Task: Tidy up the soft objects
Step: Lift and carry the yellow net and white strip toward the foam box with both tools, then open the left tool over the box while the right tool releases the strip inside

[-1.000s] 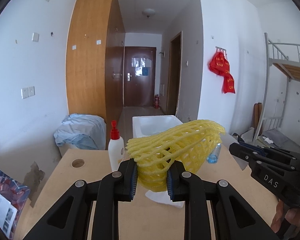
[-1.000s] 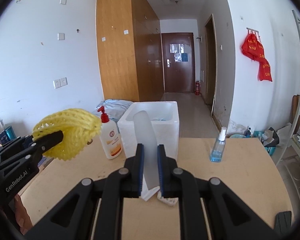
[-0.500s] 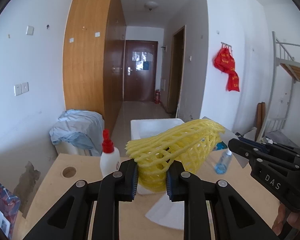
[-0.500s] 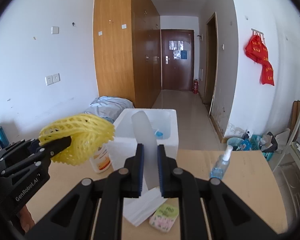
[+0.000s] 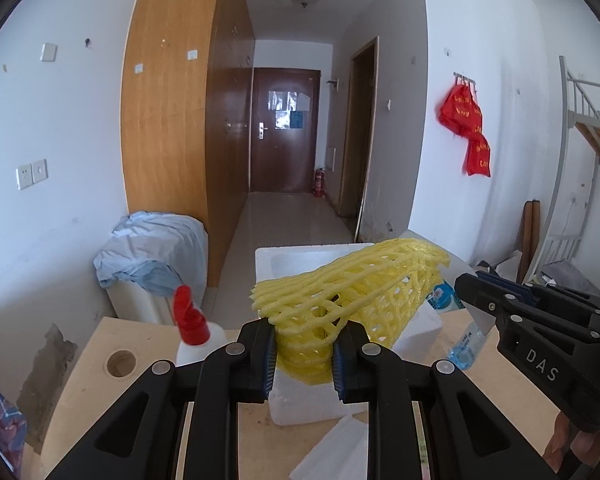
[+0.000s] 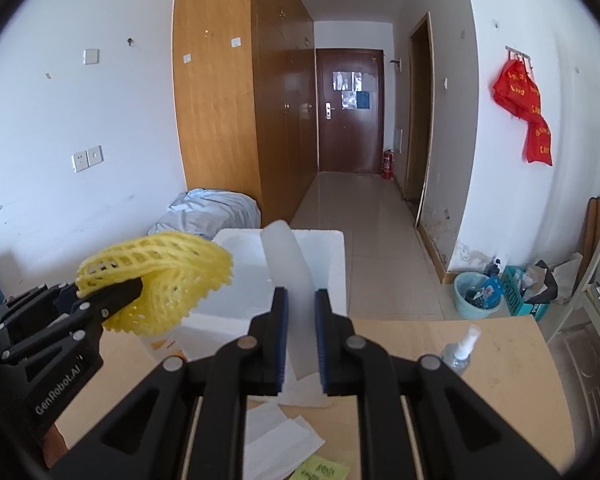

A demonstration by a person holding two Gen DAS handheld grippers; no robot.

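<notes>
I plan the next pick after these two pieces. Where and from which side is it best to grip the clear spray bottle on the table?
Probably the body of the spray bottle, just below its white nozzle, coming level from the near side with the jaws across its width. It stands upright, apart from the foam box, with bare table around it.

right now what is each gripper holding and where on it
The left gripper pinches the yellow foam net at its near end. The right gripper clamps the white foam strip at its lower part, the rounded end standing up.
</notes>
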